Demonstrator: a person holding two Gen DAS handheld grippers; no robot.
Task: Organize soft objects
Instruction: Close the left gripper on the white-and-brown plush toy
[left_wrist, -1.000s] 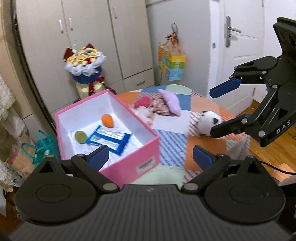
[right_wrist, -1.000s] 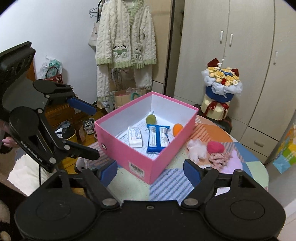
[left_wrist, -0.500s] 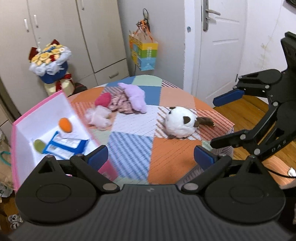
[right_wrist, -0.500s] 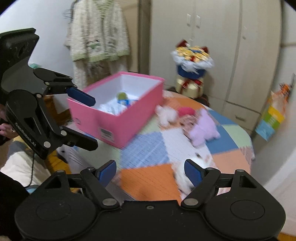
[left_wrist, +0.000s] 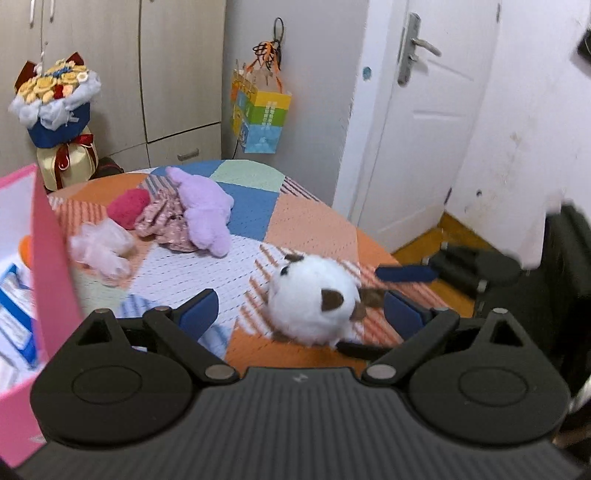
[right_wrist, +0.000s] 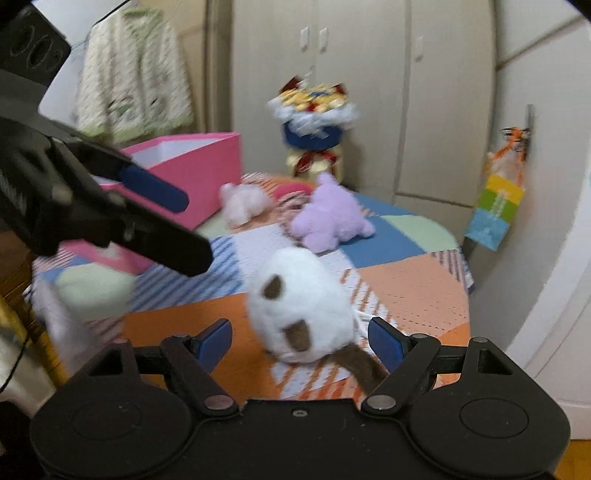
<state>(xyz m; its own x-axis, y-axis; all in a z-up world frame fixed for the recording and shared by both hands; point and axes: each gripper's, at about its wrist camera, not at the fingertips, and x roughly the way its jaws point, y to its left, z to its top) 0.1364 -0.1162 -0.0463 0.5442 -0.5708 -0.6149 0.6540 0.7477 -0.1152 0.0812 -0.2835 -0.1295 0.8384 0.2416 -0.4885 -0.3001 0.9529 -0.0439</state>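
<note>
A white plush with brown patches (left_wrist: 314, 302) (right_wrist: 301, 306) lies on the patchwork table near its front right edge. My left gripper (left_wrist: 301, 314) is open, its fingers either side of the plush. My right gripper (right_wrist: 301, 341) is open too, with the plush between its fingers and not squeezed. A purple plush (left_wrist: 205, 214) (right_wrist: 328, 218), a red soft ball (left_wrist: 129, 206), a patterned cloth (left_wrist: 162, 225) and a pale pink fluffy toy (left_wrist: 101, 247) (right_wrist: 242, 201) lie farther back. The pink box (left_wrist: 48, 266) (right_wrist: 195, 166) stands at the left.
A flower bouquet (left_wrist: 55, 107) (right_wrist: 314, 129) stands behind the table by the wardrobe. A colourful paper bag (left_wrist: 260, 118) hangs on the wall. A white door (left_wrist: 417, 122) is at the right. The table edge (right_wrist: 463, 295) drops off at the right.
Both grippers swung right, away from the pink box, and closed in on the white plush. The plush now sits between the fingers of each; both stay open.
</note>
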